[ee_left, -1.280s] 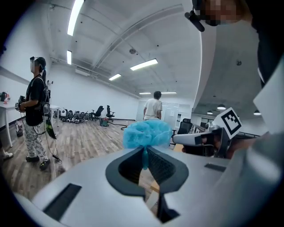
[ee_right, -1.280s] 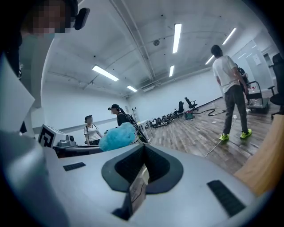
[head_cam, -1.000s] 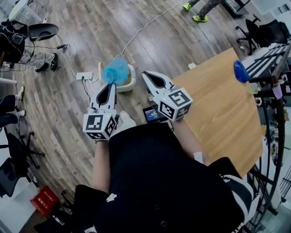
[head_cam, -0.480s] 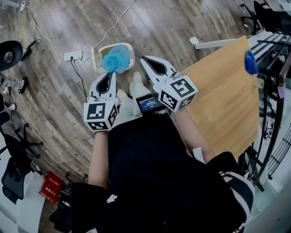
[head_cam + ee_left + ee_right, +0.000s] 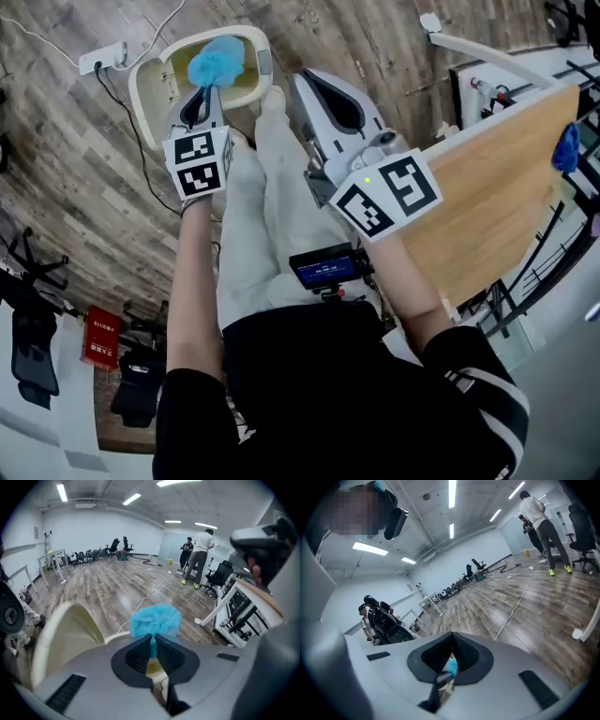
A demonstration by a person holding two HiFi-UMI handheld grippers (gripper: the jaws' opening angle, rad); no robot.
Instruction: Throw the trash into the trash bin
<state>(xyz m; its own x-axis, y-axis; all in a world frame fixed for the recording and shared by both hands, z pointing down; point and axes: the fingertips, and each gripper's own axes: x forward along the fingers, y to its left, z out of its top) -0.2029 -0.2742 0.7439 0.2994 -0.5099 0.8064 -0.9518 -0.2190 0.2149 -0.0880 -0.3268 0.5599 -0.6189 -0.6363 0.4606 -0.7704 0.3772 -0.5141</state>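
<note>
Left claw (image 5: 207,89) clamped on a pinch of the fluffy blue trash (image 5: 216,58), which from above sits over the mouth of the open trash bin (image 5: 142,89) on the floor, not yet let go. Right claw (image 5: 302,79), jaws together on nothing, poised just beside the bin; table (image 5: 506,178) to the right. The carry looks complete; only the release remains.

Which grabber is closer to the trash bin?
Left. The left gripper holds blue trash right over the open trash bin; the right gripper is off to the bin's side, past its rim.
</note>
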